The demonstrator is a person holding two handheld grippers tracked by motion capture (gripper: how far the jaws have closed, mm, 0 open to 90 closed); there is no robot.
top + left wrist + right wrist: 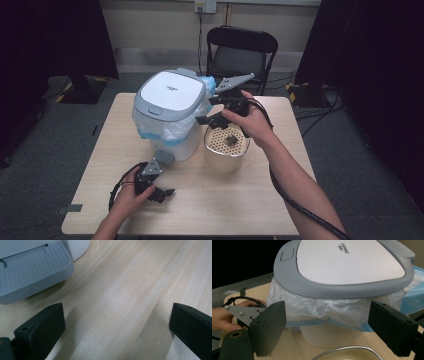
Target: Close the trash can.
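Over the table [250,200] we hold our right gripper [212,110] just above a cream strainer [226,150], jaws spread wide with nothing between them, and the bin [170,117] stands just beside that strainer, lid shut. Our left gripper [160,192] rests low near the pedal [164,156], jaws parted too, nothing pinched. What worries us: a dark lump [231,140] sits in the strainer, and if we tip it while the lid is down, the lump lands on the lid or the table. Miss the rim with the right jaws and the strainer could rock or slide. Press the pedal off-centre and the light bin may skid instead of opening. From the left gripper view we get the ribbed pedal [32,272] close up, apart from the jaws [117,340] by bare wood, which the high view barely resolves. From the right gripper view we see the bag [317,310] crumpled under the lid [342,262] and just a sliver of strainer rim [347,351] below, while the high view alone gives us the lump and both hands together.
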